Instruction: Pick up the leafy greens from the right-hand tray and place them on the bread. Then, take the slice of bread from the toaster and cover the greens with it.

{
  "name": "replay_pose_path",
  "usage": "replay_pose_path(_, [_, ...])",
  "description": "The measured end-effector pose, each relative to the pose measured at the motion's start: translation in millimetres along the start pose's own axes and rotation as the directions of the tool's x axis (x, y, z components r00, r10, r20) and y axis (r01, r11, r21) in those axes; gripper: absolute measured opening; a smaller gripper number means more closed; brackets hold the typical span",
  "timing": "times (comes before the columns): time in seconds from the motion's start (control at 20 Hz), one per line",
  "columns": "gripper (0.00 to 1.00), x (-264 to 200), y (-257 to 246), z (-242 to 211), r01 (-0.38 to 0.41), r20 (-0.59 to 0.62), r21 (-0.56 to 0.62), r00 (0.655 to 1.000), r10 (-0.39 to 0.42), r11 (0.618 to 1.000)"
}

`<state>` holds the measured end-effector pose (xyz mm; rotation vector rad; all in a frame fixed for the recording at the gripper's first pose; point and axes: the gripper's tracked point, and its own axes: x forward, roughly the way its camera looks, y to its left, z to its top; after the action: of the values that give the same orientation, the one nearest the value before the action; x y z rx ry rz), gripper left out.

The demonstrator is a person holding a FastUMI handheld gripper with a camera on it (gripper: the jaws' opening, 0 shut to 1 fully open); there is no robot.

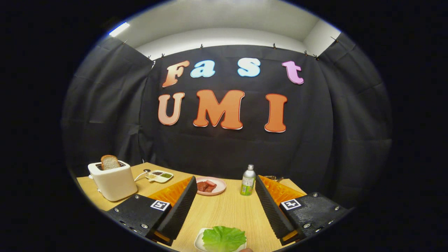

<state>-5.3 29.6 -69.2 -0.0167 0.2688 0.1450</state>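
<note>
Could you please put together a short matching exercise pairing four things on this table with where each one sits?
Things:
1. bread slice
2. lettuce leaf
3. bottle
4. pink plate

Places:
A. low between the fingers of the open gripper, on a white tray
B. standing up out of the toaster
C. beyond the fingers, holding red pieces
D. upright, right of the pink plate

Pairs: 1-B, 2-A, 3-D, 4-C

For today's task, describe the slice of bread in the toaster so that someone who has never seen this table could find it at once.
Start at the wooden table and go to the white toaster, beyond and left of the open gripper. The bread slice stands upright in its slot, half out. It alone is tan and crusted; the nearby small tray lies flat.
</note>
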Motion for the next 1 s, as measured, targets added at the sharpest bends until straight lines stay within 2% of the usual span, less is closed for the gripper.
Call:
replay_pose_path(0.25, [1.00, 7.6, 1.0, -42.1, -0.030, -0.180, 0.040, 0.983, 0.037, 0.999])
replay_pose_path(0.6, [1.00, 9.4, 6.3, -99.7, -0.047, -0.436, 0.095, 0.896, 0.084, 0.994])
replay_pose_path(0.75, [1.00, 7.4, 11.1, -127.8, -0.055, -0.538, 0.108, 0.836, 0.104, 0.993])
replay_pose_path(1.0, [0.99, -2.5, 16.1, -184.7, -0.044, -0.715, 0.119, 0.689, 0.117, 0.992])
